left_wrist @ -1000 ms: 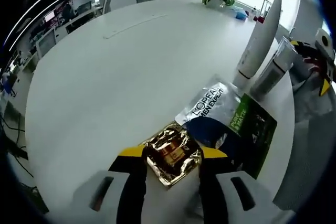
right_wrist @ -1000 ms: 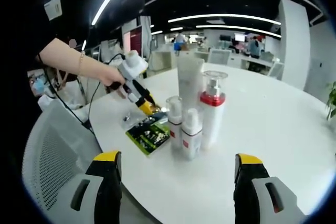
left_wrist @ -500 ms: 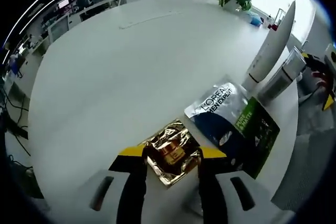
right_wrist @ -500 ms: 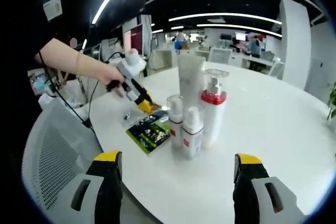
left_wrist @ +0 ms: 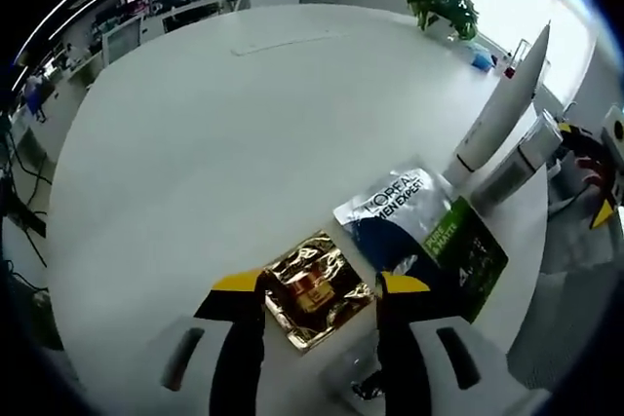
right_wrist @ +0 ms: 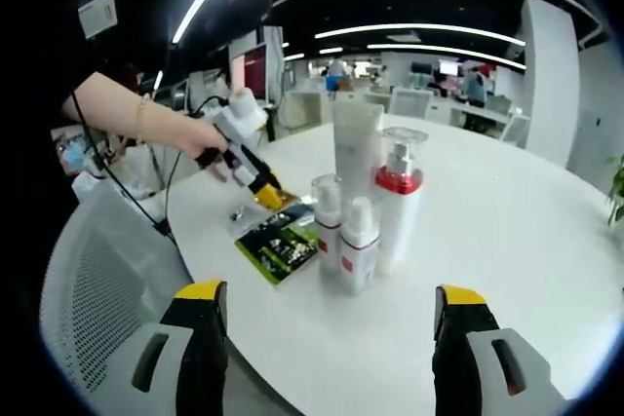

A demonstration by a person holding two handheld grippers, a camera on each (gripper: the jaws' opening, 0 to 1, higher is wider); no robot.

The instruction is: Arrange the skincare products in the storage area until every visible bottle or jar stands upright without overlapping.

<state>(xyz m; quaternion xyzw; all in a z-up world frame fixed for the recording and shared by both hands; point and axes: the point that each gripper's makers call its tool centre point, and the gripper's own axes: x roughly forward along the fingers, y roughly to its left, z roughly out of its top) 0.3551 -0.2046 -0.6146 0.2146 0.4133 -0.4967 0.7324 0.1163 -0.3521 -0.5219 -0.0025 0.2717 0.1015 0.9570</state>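
Note:
A crinkled gold foil sachet (left_wrist: 314, 291) lies flat on the white round table (left_wrist: 214, 143), between the jaws of my left gripper (left_wrist: 320, 284). The jaws stand a little off its edges, open. Beside it lies a silver, blue and green sachet (left_wrist: 421, 233). A tall white tube (right_wrist: 355, 146), a pump bottle with a red collar (right_wrist: 398, 204) and two small white bottles (right_wrist: 325, 216) (right_wrist: 356, 245) stand upright close together. My right gripper (right_wrist: 330, 294) hangs wide open in front of them, holding nothing. In the right gripper view the left gripper (right_wrist: 261, 185) touches down by the sachets (right_wrist: 281, 244).
A grey mesh chair (right_wrist: 88, 289) stands at the table's near edge. A person's arm (right_wrist: 136, 119) holds the left gripper. A potted plant (left_wrist: 446, 7) and small items sit at the table's far side. The tall tube (left_wrist: 502, 99) stands past the sachets.
The left gripper's jaws have parted slightly around the gold sachet, and its camera has shifted a little. The right gripper and the upright bottles have stayed put.

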